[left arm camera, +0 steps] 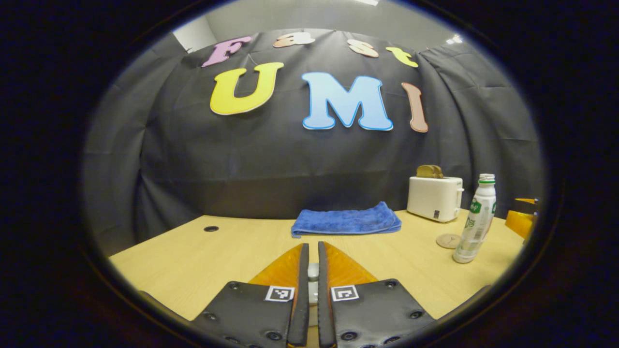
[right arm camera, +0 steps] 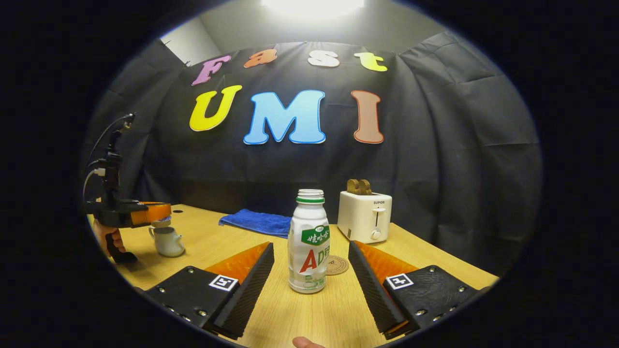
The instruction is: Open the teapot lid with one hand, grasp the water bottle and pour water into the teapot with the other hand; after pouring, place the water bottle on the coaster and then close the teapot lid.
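In the right gripper view, my left gripper (right arm camera: 154, 212) sits over the teapot (right arm camera: 167, 240) near the desk's (right arm camera: 309, 314) left edge, nipping its lid (left arm camera: 313, 271). My right gripper (right arm camera: 309, 268) gapes around the water bottle (right arm camera: 308, 241), untouched; coaster (right arm camera: 337, 265) just behind.

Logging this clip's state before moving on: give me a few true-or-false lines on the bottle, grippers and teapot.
1. The water bottle stands upright on the table. True.
2. The right hand-held gripper is clamped on the bottle. False: its fingers stand open either side, apart from it.
3. The bottle rests on the coaster. False: the coaster lies just behind it.
4. The left hand-held gripper is over the teapot. True.
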